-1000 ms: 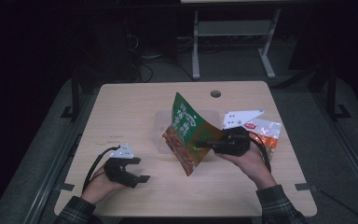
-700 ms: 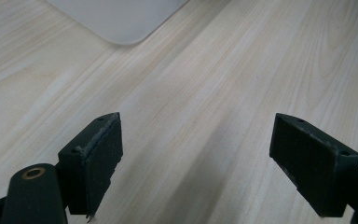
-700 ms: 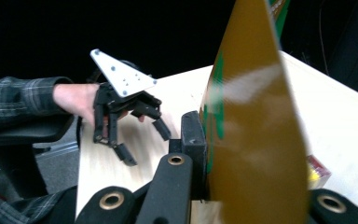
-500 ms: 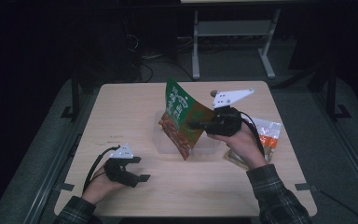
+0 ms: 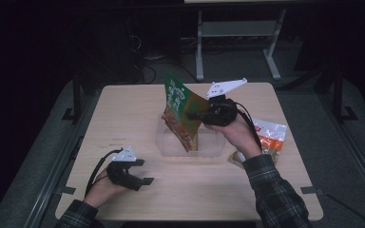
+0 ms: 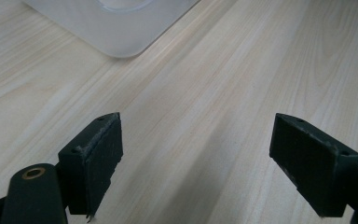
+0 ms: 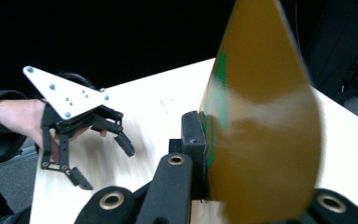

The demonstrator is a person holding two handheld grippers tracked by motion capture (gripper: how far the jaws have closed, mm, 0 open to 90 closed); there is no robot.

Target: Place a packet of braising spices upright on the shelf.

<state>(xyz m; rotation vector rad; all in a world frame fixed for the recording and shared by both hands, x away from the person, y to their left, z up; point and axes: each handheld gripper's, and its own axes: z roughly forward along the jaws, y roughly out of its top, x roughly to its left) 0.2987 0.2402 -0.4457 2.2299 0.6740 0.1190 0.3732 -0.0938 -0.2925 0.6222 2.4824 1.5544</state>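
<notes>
Two grippers are at work over a pale wooden tabletop (image 5: 123, 114). Nearest the person's edge, toward the front left corner, the left gripper (image 5: 140, 172) rests low on the wood in the person's left hand (image 5: 102, 190), its grey three-cornered plate on top and its cable looping back toward the sleeve. In the left gripper view its two black jaws stand wide apart with bare wood grain between them and nothing in their hold; ahead of them lies the rounded corner of a clear plastic tray (image 6: 116, 28).

Further in, near the middle of the tabletop, that clear plastic tray (image 5: 171, 147) sits flat. Above it, the right gripper (image 5: 194, 114) is lifted off the wood in the person's right hand (image 5: 235, 130), and its jaws are clamped on a snack bag (image 5: 180, 116), green at the top and orange-brown below. The bag hangs tilted, its lower corner pointing down over the tray; whether it touches the tray cannot be told. In the right gripper view the snack bag (image 7: 261, 116) stands edge-on, pinched against the one visible black pad, and the left gripper (image 7: 105, 156) shows beyond it with jaws spread.

Toward the right edge, behind the right forearm, lies a white and orange packet (image 5: 271, 135).
</notes>
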